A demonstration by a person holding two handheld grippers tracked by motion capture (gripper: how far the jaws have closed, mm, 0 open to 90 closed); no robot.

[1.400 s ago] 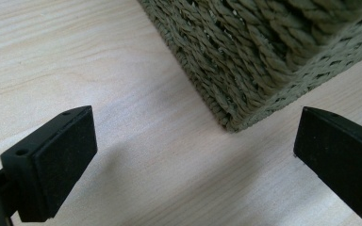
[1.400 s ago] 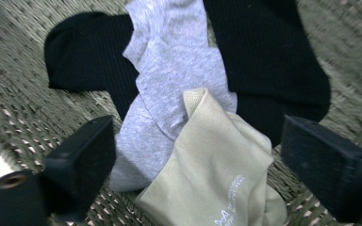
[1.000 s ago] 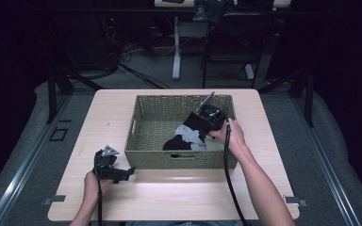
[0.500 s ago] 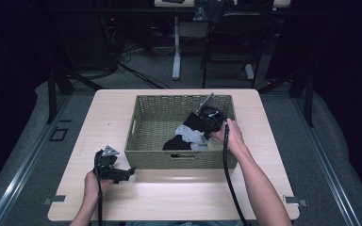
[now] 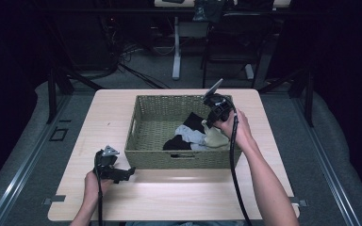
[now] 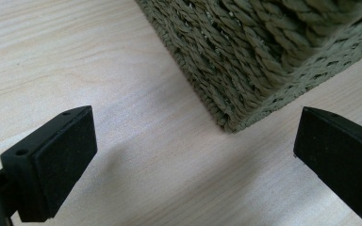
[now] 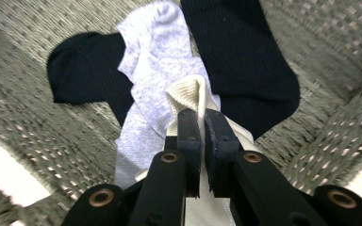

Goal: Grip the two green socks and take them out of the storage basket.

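Wooden surface, woven basket in its middle as landmark. Inside the basket's right half lies a sock pile: black socks, grey sock, cream sock. Right gripper sits over that pile; its jaws have just been closing and are now clenched on a fold of the cream sock, lifting it, so the pick looks secured. Left gripper rests at the basket's near-left corner, jaws spread, empty.
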